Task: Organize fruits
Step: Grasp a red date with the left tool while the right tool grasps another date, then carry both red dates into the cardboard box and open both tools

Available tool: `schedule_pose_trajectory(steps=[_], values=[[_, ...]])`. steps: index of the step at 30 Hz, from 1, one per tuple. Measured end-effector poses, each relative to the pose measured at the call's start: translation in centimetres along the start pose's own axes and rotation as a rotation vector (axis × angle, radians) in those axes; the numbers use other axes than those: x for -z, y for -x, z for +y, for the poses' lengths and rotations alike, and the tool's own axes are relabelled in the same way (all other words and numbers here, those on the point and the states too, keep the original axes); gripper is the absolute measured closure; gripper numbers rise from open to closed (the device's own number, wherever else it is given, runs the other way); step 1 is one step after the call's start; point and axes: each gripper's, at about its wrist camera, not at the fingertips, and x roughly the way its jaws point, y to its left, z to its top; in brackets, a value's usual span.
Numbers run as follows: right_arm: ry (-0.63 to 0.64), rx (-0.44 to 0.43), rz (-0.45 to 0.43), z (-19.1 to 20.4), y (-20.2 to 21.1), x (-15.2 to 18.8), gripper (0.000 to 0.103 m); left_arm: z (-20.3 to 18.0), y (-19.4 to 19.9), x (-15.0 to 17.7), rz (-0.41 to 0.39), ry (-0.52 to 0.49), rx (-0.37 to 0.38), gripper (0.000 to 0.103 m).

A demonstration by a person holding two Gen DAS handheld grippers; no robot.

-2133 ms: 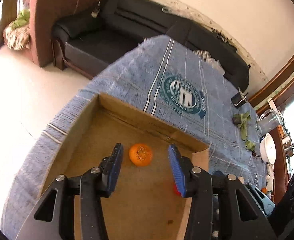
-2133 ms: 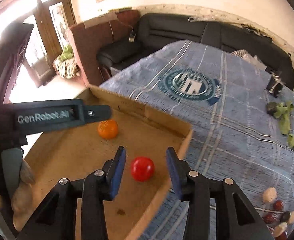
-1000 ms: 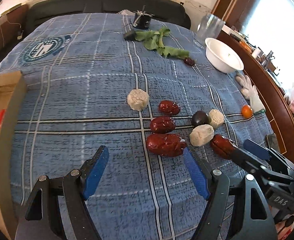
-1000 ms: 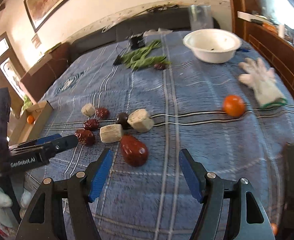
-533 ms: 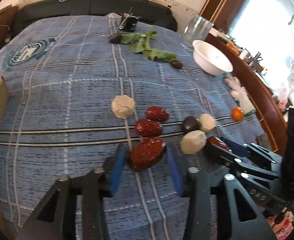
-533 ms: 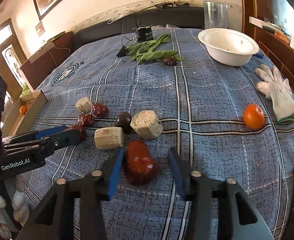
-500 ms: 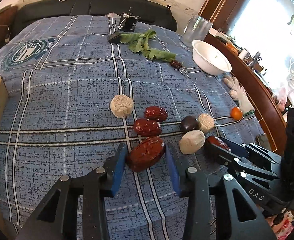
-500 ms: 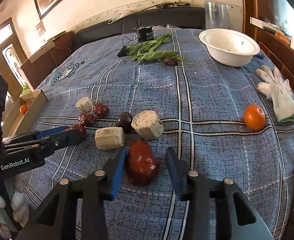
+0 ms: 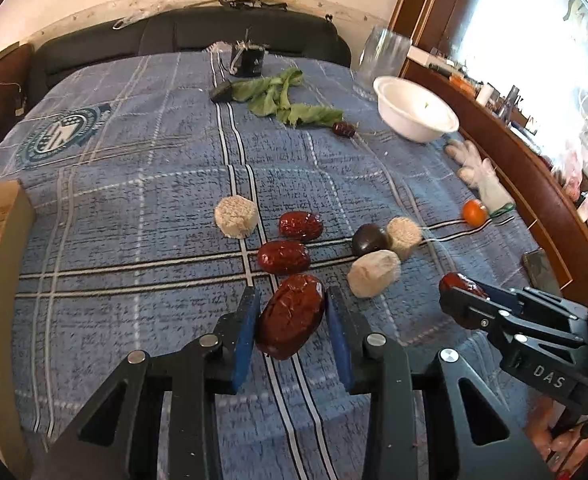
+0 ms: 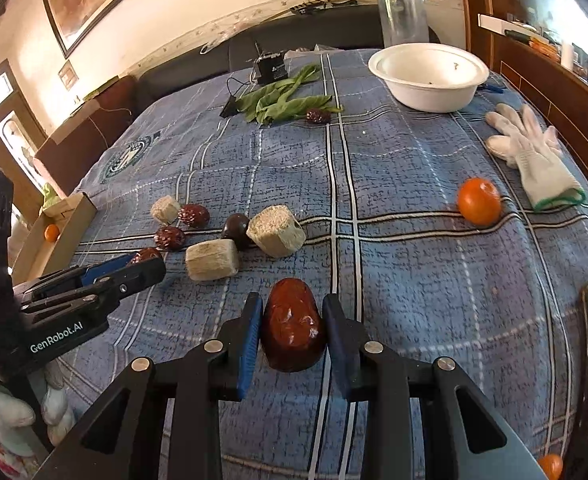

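Two dates, seemingly tool-clamped.

"DAS" | white letters on right gripper body, lower right of left wrist view || "GenRobot.AI" | white letters on left gripper body, lower left of right wrist view

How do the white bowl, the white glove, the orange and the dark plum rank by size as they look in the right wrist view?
1. white bowl
2. white glove
3. orange
4. dark plum

This is apparent size only; the bowl sits farthest away, so it is truly the largest. The orange and plum look fairly close.
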Motion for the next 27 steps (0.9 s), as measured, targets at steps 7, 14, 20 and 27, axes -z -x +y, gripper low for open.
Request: schedule_pose_trajectory(steps=[7, 14, 20, 27], values=[[0.038, -0.051, -0.036, 3.3, 2.5, 0.1, 0.070, 2.8, 6.5, 1.2, -0.065, 0.080, 0.033, 0.070], [0.147, -0.166, -0.056, 11.7, 3.4, -1.3, 0.069, 11.8, 12.7, 1.7, -0.097, 0.179, -0.135, 0.070], [0.257, -0.273, -0.029, 21.2, 1.3, -3.3, 0.069, 21.2, 14.4, 1.2, -0.048, 0.310, -0.295, 0.070], [0.362, -0.294, 0.082, 30.7, -5.7, -3.4, 0.068, 28.0, 12.9, 1.4, 0.018, 0.433, -0.319, 0.070]])
